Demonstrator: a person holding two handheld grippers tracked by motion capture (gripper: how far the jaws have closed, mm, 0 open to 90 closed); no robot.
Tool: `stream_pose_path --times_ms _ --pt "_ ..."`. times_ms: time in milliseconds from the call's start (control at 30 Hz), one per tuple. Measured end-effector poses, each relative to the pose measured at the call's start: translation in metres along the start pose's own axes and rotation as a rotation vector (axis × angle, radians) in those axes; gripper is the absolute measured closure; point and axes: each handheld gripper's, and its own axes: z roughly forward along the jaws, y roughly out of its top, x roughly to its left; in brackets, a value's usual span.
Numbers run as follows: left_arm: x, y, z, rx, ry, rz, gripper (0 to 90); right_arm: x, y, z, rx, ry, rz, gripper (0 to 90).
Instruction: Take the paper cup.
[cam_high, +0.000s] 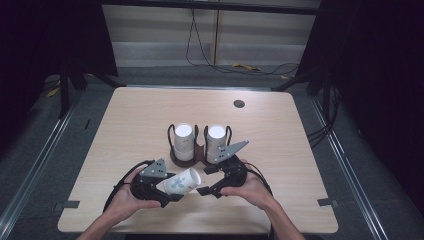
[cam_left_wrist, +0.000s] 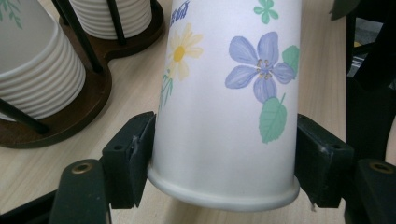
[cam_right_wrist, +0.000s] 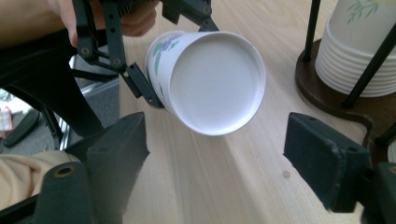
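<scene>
The left claw (cam_high: 167, 192) grips a flowered paper cup (cam_high: 183, 181) lying sideways above the worktop (cam_high: 130, 125). The right claw (cam_high: 206, 181) gapes empty at the cup's 3 o'clock.

My black left gripper (cam_left_wrist: 224, 154) holds a white paper cup (cam_left_wrist: 224, 102) printed with a purple flower, a yellow daisy and green leaves; the dark brown holder (cam_high: 192, 159) carries white cups.

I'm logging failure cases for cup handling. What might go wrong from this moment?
The left gripper clamps the thin paper cup near one end, so squeezing may dent it. The cup hangs tilted above the table and might slip. The open right gripper sits near the cup holder and may knock it.
</scene>
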Motion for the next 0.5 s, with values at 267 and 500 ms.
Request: stream_pose_path --times_ms 267,500 --pt "0.0004 0.0091 -0.0009 0.05 0.025 0.031 29.7 0.0008 0.0055 0.0024 0.065 -0.006 -0.039 24.1" --pt "-0.0057 0.0097 0.0058 0.103 -0.023 0.065 29.3 0.0019 0.01 0.0072 0.13 -0.005 -0.071 21.8"
